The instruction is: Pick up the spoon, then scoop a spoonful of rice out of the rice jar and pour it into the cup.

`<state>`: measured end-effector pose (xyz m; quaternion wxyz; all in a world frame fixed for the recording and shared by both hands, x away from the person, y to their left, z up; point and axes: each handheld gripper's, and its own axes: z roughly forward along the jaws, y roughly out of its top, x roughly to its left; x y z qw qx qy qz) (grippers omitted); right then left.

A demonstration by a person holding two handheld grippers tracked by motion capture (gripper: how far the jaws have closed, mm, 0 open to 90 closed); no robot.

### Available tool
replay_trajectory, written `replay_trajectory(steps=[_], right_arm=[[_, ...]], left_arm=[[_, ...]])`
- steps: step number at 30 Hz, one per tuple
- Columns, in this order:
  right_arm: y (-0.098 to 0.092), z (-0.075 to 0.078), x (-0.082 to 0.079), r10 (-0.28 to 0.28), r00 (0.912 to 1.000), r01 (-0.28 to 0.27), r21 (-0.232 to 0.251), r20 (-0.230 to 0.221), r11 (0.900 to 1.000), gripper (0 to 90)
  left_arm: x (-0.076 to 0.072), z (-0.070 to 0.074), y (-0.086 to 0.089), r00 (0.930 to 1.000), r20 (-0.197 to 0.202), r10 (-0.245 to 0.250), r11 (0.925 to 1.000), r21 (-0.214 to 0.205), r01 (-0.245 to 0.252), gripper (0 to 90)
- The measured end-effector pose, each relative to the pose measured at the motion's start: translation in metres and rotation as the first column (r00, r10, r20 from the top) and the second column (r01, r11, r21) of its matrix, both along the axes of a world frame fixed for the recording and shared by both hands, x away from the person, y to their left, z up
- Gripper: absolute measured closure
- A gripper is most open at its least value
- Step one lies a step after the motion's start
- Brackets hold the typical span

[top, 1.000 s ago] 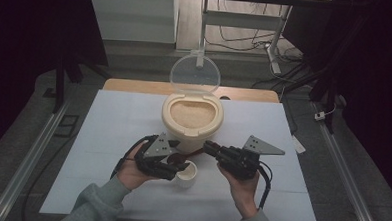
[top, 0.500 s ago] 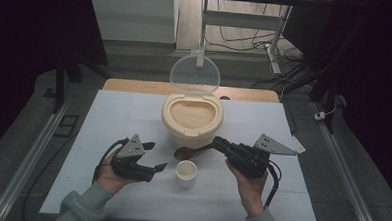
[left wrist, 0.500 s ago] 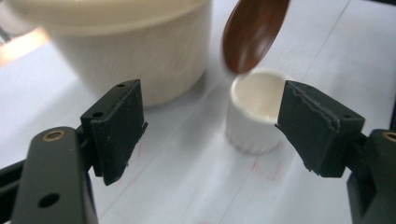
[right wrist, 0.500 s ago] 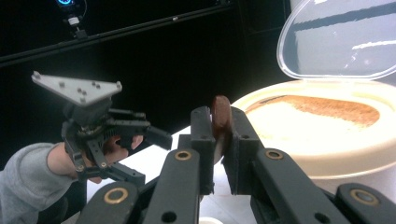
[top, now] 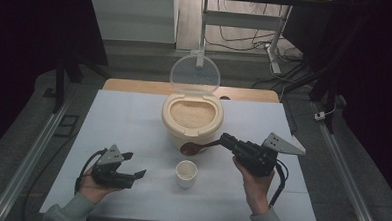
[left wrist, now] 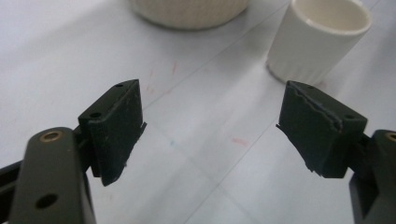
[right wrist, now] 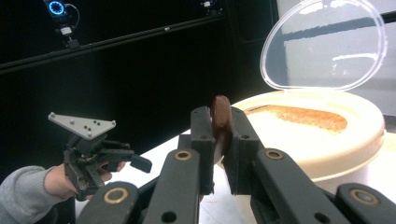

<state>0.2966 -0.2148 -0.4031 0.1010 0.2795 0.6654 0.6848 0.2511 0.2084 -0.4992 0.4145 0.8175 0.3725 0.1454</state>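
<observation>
A cream rice container [top: 191,121] stands mid-table with its clear lid [top: 195,73] raised; grain fills it. My right gripper [top: 224,140] is shut on the handle of a brown spoon [top: 192,148], whose bowl hangs beside the container's front wall. In the right gripper view the spoon handle [right wrist: 220,109] is pinched between the jaws of the right gripper [right wrist: 218,140]. A small white cup [top: 186,172] stands in front of the container. My left gripper [top: 136,164] rests low, left of the cup and apart from it. Its jaws have just been opening, with nothing between them [left wrist: 210,126]; the cup [left wrist: 322,37] lies ahead at the right.
The white table top [top: 123,122] has free room on both sides of the container. A wooden board edge [top: 135,85] runs behind it. Metal rails [top: 32,153] flank the table, and cables lie on the floor beyond.
My left gripper has left the cup, moving left and toward the table's front edge, lower. The right gripper with the spoon has shifted slightly right.
</observation>
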Motion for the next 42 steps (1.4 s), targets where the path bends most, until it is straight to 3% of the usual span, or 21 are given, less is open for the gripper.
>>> replay_trajectory(steps=[12, 33, 42], right_arm=[[-0.015, 0.008, -0.001, -0.042, 0.9988, 0.042, 0.033, 0.026, 0.9986, 82.6], [-0.025, 0.016, 0.001, -0.08, 0.9955, 0.077, 0.055, 0.051, 0.9955, 82.6], [-0.025, 0.029, 0.011, -0.116, 0.9902, 0.109, 0.092, 0.077, 0.9898, 82.6]], left_arm=[[-0.007, -0.009, 0.022, 0.9984, -0.027, 0.05, 0.9983, -0.028, -0.051, 21.0], [-0.004, -0.014, 0.021, 0.9977, -0.052, 0.044, 0.9987, -0.025, -0.045, 20.4], [-0.003, -0.014, 0.019, 0.9977, -0.055, 0.038, 0.9989, -0.024, -0.04, 20.1]])
